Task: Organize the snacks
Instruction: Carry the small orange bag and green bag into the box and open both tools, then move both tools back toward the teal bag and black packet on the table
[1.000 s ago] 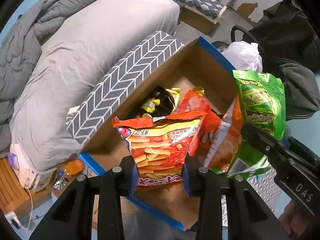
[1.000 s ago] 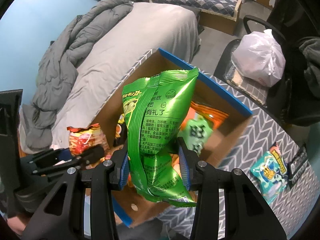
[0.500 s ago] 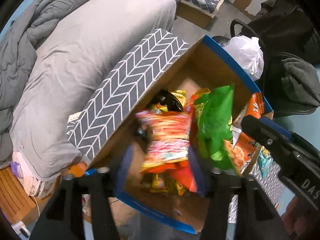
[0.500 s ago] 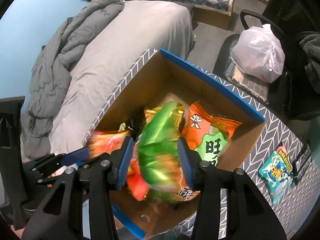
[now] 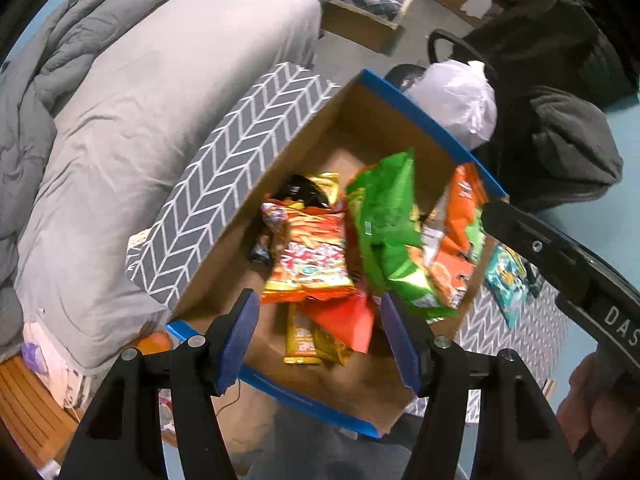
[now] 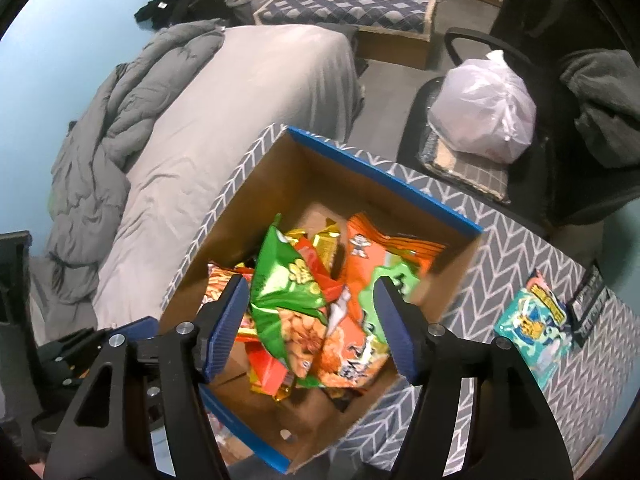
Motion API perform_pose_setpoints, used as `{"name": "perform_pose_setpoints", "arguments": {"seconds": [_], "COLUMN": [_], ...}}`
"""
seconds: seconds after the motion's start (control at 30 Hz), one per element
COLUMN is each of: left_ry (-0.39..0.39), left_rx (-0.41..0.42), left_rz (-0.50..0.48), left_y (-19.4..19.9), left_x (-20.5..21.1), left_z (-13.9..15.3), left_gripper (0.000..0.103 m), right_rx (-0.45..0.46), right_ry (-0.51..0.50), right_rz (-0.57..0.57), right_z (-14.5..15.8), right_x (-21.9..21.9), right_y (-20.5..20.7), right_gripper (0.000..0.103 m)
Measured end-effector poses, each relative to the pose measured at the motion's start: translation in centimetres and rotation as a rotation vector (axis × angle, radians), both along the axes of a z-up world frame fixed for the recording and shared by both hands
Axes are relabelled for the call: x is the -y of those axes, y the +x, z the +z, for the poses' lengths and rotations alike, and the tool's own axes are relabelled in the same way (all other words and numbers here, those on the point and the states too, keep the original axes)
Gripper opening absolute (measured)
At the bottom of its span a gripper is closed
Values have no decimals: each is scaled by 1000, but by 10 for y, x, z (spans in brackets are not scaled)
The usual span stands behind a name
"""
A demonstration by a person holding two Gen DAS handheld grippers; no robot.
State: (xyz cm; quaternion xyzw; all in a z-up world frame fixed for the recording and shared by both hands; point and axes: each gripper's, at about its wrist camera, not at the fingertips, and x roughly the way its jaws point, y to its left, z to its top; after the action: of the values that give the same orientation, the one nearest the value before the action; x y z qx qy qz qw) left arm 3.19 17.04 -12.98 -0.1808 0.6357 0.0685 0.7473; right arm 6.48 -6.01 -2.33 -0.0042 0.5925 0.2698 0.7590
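With both bags down in the box (image 6: 384, 178), left gripper (image 5: 320, 334) wide and empty, right gripper (image 6: 306, 330) opening, empty; lift straight clear, then reach for the teal packet (image 6: 534, 322)

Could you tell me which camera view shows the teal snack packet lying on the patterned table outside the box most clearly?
The right wrist view: the teal snack packet lies fully visible on the table. In the left wrist view the other gripper covers part of it.

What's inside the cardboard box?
Cardboard box holds loose snack bags: green bag on top, orange bag, red-yellow bag. Lower packs mostly covered.
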Motion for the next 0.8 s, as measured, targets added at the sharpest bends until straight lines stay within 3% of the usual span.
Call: {"name": "perform_pose_setpoints", "arguments": {"seconds": [0.4,0.8], "left_ry": [-25,-12], "left_rx": [9,12], "left_rz": [-130,-178], "left_y": [8,23], "left_x": [57,118], "left_z": [12,22], "left_gripper": [64,64], "right_rx": [29,19], "right_ry": [-26,-57], "right_rz": [-114,-173], "right_z": [12,5], "right_x": [65,140], "right_y": [1,6], "right_gripper": [71,71]}}
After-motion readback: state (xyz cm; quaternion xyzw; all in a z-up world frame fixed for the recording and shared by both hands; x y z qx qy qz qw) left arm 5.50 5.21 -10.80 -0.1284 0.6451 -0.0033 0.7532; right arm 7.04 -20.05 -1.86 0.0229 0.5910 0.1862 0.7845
